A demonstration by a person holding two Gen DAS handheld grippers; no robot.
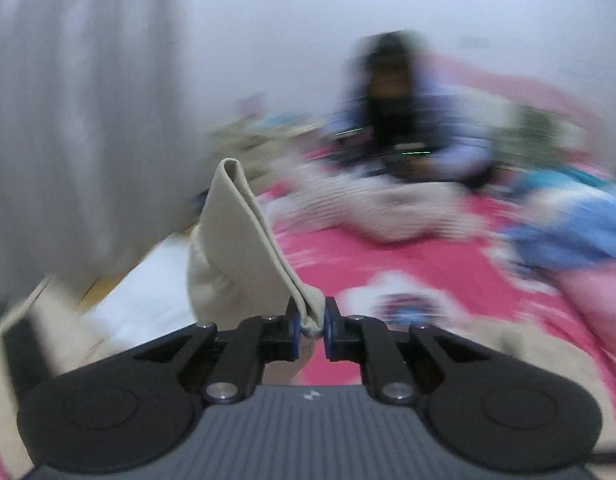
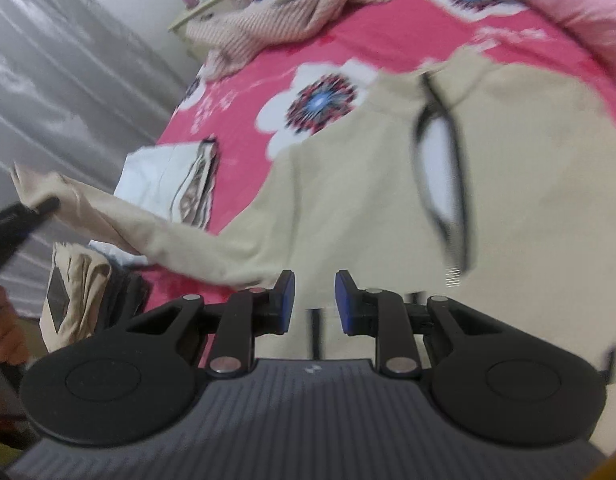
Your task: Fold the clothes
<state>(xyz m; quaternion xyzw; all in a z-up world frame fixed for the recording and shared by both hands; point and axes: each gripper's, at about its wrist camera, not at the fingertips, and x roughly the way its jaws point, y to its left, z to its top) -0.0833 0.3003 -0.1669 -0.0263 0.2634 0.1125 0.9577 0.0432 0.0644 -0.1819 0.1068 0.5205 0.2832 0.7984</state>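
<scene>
The left gripper point(image 1: 311, 322) pinched the cream sweater's sleeve point(image 1: 244, 240), which rose toward eleven o'clock. The right gripper point(image 2: 315, 300) hung slightly spread, gripping nothing, over the sweater point(image 2: 348, 200) on the pink bedspread point(image 2: 248, 80).

Left gripper point(image 1: 311, 322) clamped; right gripper point(image 2: 315, 300) ajar

Left wrist view: far half smeared; seated person point(image 1: 404, 120) unreadable, blue clothing pile point(image 1: 568, 232) shapeless. Right wrist view: cream long-sleeved garment point(image 2: 348, 184) runs off the right edge, dark chest print point(image 2: 440, 168) blurred.
</scene>
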